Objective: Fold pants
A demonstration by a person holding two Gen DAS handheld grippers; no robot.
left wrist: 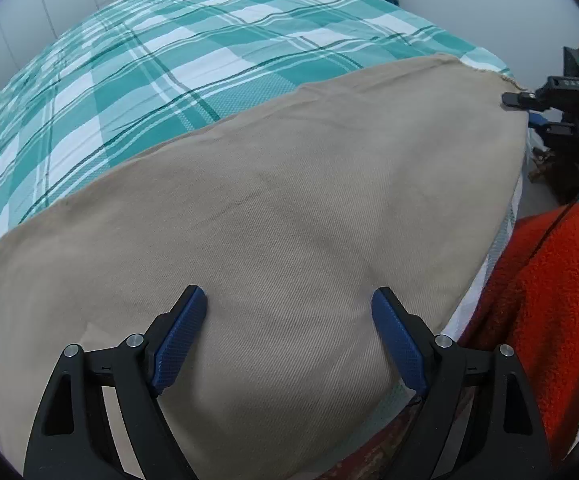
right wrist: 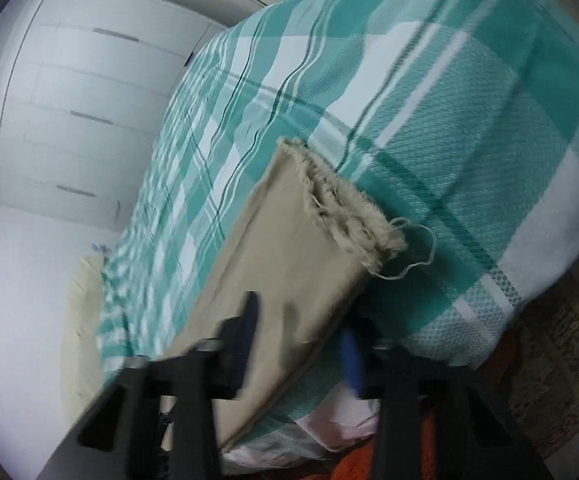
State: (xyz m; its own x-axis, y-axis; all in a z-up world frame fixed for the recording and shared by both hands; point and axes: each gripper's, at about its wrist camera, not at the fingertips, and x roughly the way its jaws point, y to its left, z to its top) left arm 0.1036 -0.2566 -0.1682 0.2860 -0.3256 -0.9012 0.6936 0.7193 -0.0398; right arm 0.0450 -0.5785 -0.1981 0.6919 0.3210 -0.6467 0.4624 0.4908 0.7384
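Bedspread (left wrist: pixel 193 52) in teal and white plaid covers the bed and fills the far half of the left wrist view, running back toward white cupboard doors (right wrist: pixel 73 92) on the wall. Across its near edge lie the tan pants (left wrist: pixel 273 216), spread flat in one broad panel that reaches from the lower left of that view to the bed's right-hand corner. The cloth looks smooth, with only faint creases. In the right wrist view the same pants (right wrist: pixel 289 264) show as a narrow band ending in a frayed hem (right wrist: pixel 341 208), from which a loose thread (right wrist: pixel 417 256) trails onto the plaid.

An orange fleece garment (left wrist: pixel 549 304) worn by the person shows at the right of the left wrist view, beside the bed's edge. A patterned rug (right wrist: pixel 561 364) lies on the floor below the bed corner.

The left gripper (left wrist: pixel 289 340) sits over the near part of the pants with its jaws spread wide, blue pads (left wrist: pixel 179 344) apart and nothing between them. The right gripper (left wrist: pixel 529 110) is at the far right corner of the pants, near the frayed hem; seen from the left, its jaws stand parted with a gap between them. In its own blurred view the right gripper (right wrist: pixel 301 344) has the tan cloth lying between its separated fingers (right wrist: pixel 351 356), not pinched.
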